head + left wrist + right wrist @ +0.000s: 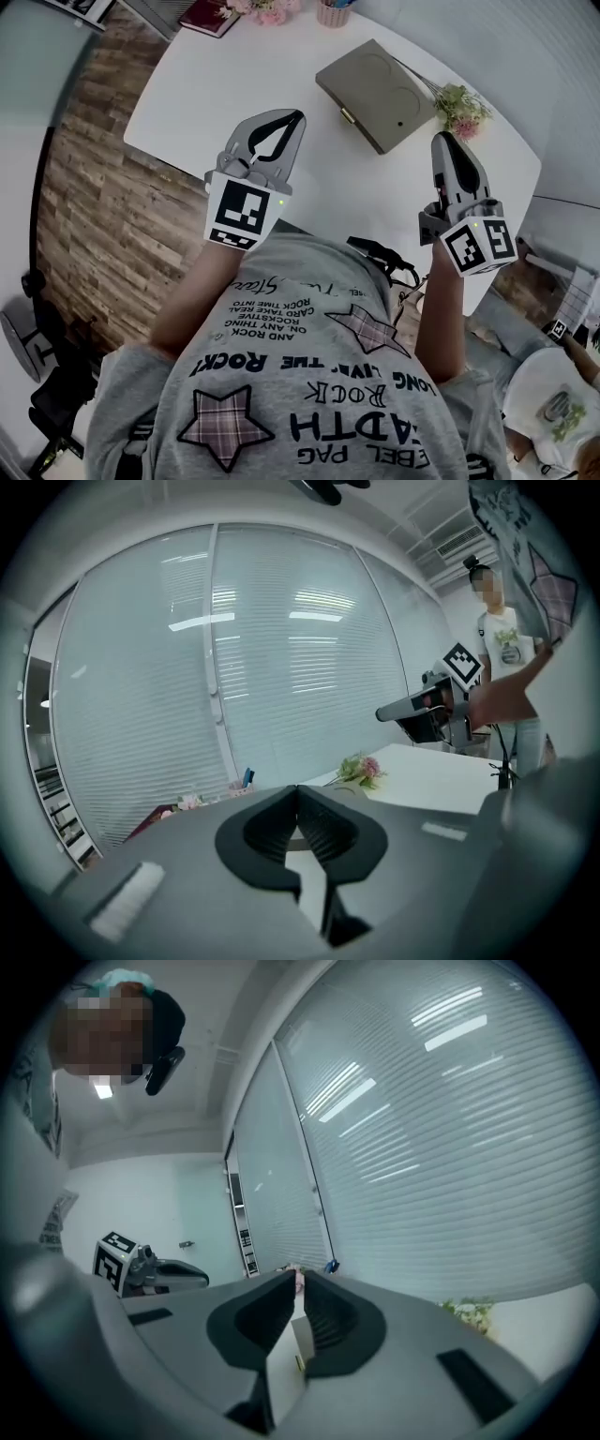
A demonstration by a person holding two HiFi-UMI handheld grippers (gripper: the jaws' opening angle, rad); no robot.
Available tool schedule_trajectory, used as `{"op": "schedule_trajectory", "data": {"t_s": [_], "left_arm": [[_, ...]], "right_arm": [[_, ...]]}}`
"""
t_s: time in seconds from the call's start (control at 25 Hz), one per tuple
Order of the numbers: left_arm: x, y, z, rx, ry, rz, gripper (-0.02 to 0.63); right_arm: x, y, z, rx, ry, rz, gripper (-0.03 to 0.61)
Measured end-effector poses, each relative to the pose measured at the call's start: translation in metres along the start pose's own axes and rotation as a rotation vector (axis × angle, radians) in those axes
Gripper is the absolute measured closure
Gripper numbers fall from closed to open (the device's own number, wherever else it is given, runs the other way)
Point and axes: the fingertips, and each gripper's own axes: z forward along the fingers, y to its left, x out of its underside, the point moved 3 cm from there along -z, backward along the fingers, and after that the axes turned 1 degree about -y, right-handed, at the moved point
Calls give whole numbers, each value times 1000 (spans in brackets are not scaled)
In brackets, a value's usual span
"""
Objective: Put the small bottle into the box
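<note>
Nearest the head camera, I hold both tools up over the white table (234, 84): the left gripper (298, 117) is clenched tip to tip on nothing, and the right gripper (444, 141) is pinched nearly closed, also empty. Farther out, the olive box (375, 94) lies closed on the table, with flowers (461, 108) just beside it. Where the small bottle is I cannot tell.
</note>
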Motion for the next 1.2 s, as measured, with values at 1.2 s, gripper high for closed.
{"op": "schedule_trajectory", "data": {"t_s": [1.2], "left_arm": [[-53,12,-55,-154,-170,-87,603]], "right_arm": [[-77,39,-28,38,-168,-218,549]]}}
